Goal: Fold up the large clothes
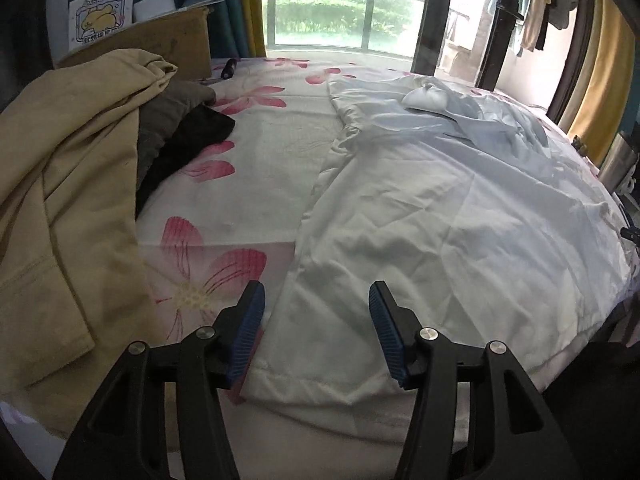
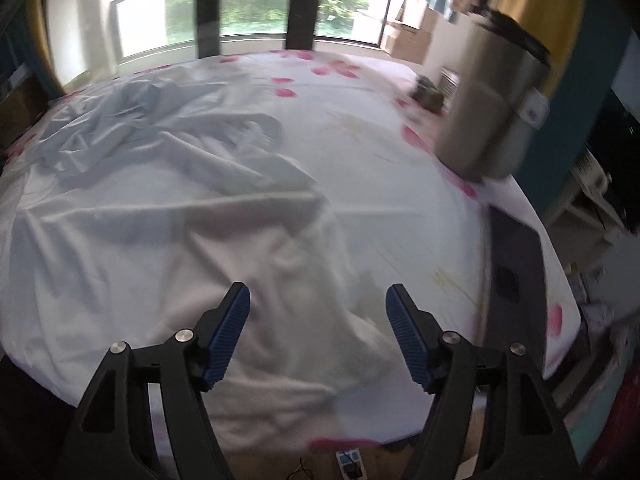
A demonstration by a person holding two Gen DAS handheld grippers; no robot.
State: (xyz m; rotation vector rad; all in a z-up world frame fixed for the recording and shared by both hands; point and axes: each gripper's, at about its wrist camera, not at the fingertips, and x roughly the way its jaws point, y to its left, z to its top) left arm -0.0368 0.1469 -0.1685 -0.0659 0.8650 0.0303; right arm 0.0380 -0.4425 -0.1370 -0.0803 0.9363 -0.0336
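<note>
A large pale blue-white garment (image 1: 440, 208) lies spread and wrinkled over the right half of the floral bed sheet (image 1: 248, 168). Its near hem reaches the bed's front edge. My left gripper (image 1: 316, 300) is open and empty, hovering just above that near left hem. In the right wrist view the same garment (image 2: 168, 216) lies rumpled on the left and middle of the bed. My right gripper (image 2: 318, 300) is open and empty, above the garment's near right part.
A beige garment (image 1: 60, 200) with grey and black clothes (image 1: 180, 136) lies piled on the bed's left. A cardboard box (image 1: 176, 36) stands behind it. A steel flask (image 2: 492, 108) and a laptop (image 2: 516, 264) sit at the bed's right edge. A power strip (image 2: 348, 462) lies on the floor.
</note>
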